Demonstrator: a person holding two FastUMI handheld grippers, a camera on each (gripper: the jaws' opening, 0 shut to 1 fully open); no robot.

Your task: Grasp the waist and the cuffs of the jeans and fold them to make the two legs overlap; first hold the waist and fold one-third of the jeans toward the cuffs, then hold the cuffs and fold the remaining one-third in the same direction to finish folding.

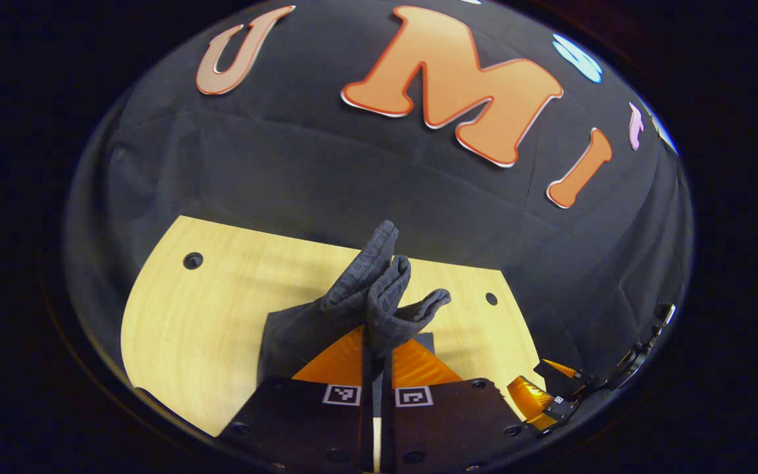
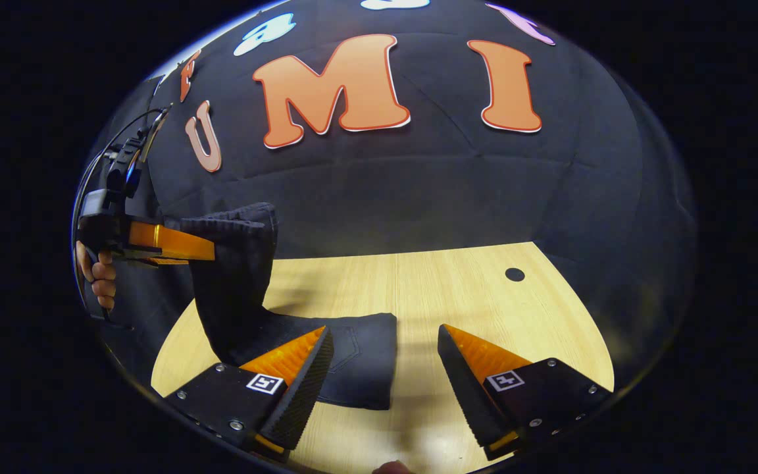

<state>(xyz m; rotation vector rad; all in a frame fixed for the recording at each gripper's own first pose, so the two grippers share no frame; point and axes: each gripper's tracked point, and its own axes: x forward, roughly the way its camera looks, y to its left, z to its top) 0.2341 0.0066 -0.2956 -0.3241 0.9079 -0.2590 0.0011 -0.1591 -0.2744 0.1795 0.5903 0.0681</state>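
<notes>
Left gripper view. The left gripper [image 1: 376,342] is seen pressed together on a bunched end of the dark jeans [image 1: 379,289], lifted above the wooden table [image 1: 188,316]. Only a thin bite of cloth appears to be held; a slip from the pinch is judged possible, which would drop the fold askew. Which end of the garment is pinched, waist or cuffs, cannot be told; the cloth under the fingers is hidden. The right gripper [image 1: 560,395] is cut off at the lower right edge.

Right gripper view. The right gripper [image 2: 385,368] is seen spread wide, holding nothing, just above the flat part of the jeans [image 2: 353,362] on the table [image 2: 484,289]. With one end held only by the left gripper [image 2: 175,247], uneven layers are judged likely. A hand [image 2: 99,276] is seen on that gripper's handle, half shadowed. The jeans' near edge is hidden behind one finger.
</notes>
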